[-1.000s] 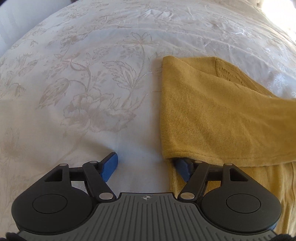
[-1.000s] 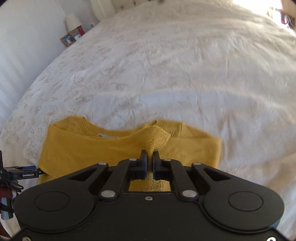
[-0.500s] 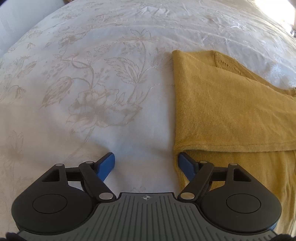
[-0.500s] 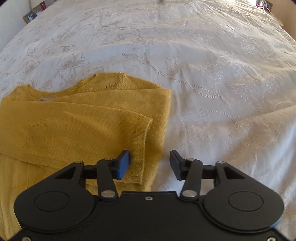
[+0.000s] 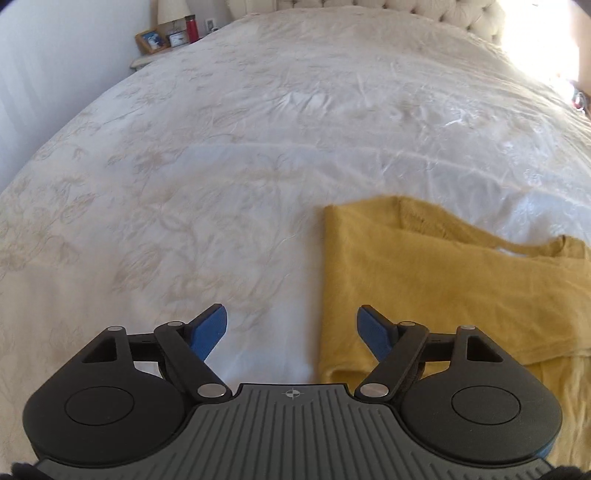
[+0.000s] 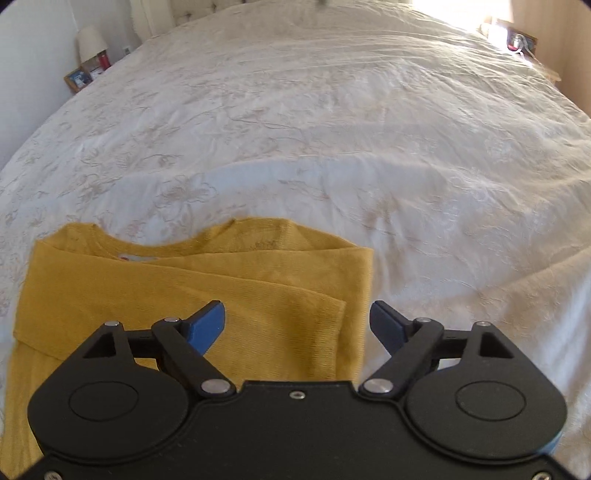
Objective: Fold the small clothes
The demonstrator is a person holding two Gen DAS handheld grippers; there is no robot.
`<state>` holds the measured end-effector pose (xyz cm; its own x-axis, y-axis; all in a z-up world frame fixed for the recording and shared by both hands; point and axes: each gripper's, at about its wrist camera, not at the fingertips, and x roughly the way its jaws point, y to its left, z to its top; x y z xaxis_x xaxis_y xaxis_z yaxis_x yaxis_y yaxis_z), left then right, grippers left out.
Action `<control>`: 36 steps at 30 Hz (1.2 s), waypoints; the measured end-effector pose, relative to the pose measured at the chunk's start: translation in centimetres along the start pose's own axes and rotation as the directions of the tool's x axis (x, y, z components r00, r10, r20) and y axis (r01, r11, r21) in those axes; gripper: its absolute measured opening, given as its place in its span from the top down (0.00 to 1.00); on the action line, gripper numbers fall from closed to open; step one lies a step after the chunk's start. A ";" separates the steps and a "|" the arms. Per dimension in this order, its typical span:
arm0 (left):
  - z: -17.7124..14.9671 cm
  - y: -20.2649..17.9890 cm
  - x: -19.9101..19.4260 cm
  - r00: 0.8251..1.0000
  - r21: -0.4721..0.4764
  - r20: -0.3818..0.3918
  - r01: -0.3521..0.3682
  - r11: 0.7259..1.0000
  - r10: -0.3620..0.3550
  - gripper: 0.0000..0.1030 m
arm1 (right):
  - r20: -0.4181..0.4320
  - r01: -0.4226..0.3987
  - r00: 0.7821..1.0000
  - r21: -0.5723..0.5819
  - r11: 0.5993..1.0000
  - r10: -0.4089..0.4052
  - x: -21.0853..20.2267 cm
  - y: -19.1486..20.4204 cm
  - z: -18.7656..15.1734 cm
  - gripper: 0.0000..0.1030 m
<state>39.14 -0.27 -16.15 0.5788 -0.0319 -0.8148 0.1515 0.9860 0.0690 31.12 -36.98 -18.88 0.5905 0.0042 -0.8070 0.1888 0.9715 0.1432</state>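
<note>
A mustard-yellow knit sweater [image 5: 424, 288] lies flat on the white bedspread [image 5: 258, 147], both sleeves folded across its front. In the left wrist view it fills the lower right; my left gripper [image 5: 291, 328] is open and empty, raised above the sweater's left folded edge. In the right wrist view the sweater [image 6: 184, 280] fills the lower left, neckline toward the headboard, the right sleeve's cuff [image 6: 338, 325] on top. My right gripper [image 6: 297, 325] is open and empty above that cuff and the right folded edge.
The white embroidered bedspread [image 6: 369, 129] stretches far ahead and to both sides. A nightstand with a lamp, picture frame and red bottle [image 5: 166, 33] stands at the far left by the tufted headboard [image 5: 406, 11]. Another bedside surface with clutter [image 6: 517, 38] is at the far right.
My right gripper opened and let go of the sleeve, which now lies across the sweater. Both grippers have lifted and pulled back from the fabric; the left stayed open.
</note>
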 end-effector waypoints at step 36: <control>-10.6 -2.6 -2.4 0.965 0.142 -0.256 0.094 0.985 -0.055 0.00 | -0.190 -0.004 0.981 0.113 0.994 0.026 -4.1 -3.3 -11.0 0.01</control>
<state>28.87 -1.03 -20.52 0.3450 -0.0429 -0.9376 0.3177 0.9453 0.0736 19.48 -37.58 -22.31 0.4353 0.0744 -0.8972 0.2741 0.9383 0.2107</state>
